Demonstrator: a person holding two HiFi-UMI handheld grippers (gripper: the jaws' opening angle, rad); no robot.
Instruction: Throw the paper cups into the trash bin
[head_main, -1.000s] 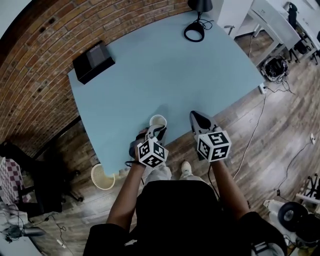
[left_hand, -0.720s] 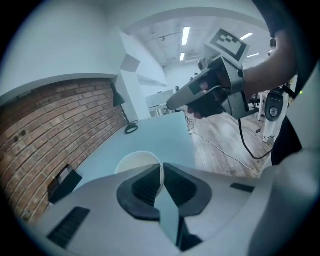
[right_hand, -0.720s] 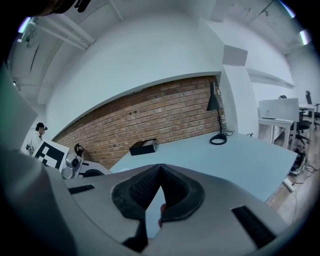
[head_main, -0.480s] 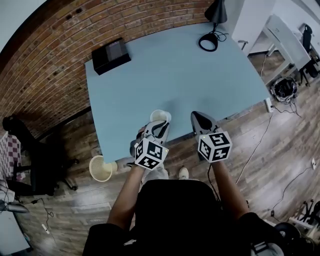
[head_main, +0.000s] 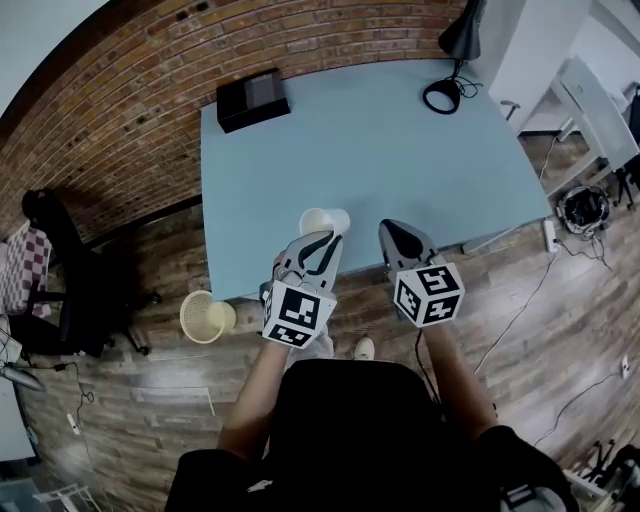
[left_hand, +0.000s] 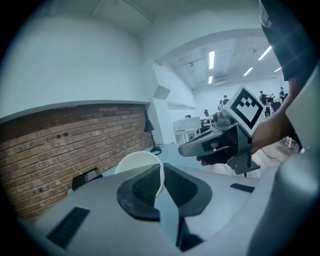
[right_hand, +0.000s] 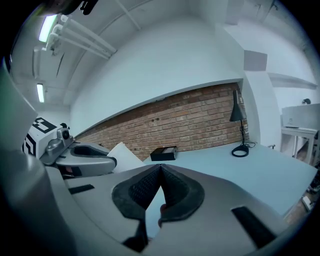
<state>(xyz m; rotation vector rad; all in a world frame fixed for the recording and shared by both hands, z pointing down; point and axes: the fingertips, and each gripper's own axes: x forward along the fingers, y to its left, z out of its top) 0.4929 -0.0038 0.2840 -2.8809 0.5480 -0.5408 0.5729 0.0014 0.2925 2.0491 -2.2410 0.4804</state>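
Observation:
My left gripper (head_main: 329, 239) is shut on the rim of a white paper cup (head_main: 322, 221) and holds it in the air over the near edge of the light-blue table (head_main: 400, 150). In the left gripper view the cup (left_hand: 140, 167) has its wall pinched between the dark pads (left_hand: 187, 187). My right gripper (head_main: 391, 229) hovers beside it to the right, shut and empty; in the right gripper view its jaws (right_hand: 160, 168) meet tip to tip. A cream trash bin (head_main: 204, 317) stands on the wooden floor, left of the table's near corner.
A black box (head_main: 253, 98) lies at the table's far left corner. A black desk lamp (head_main: 449, 70) stands at the far right. A dark office chair (head_main: 62, 285) is on the left by the brick wall (head_main: 120, 110). White desks and cables sit at the right.
My left gripper has risen with the cup, off the table surface. The right gripper has lifted a little too. The head view has swung so the table and bin sit further right.

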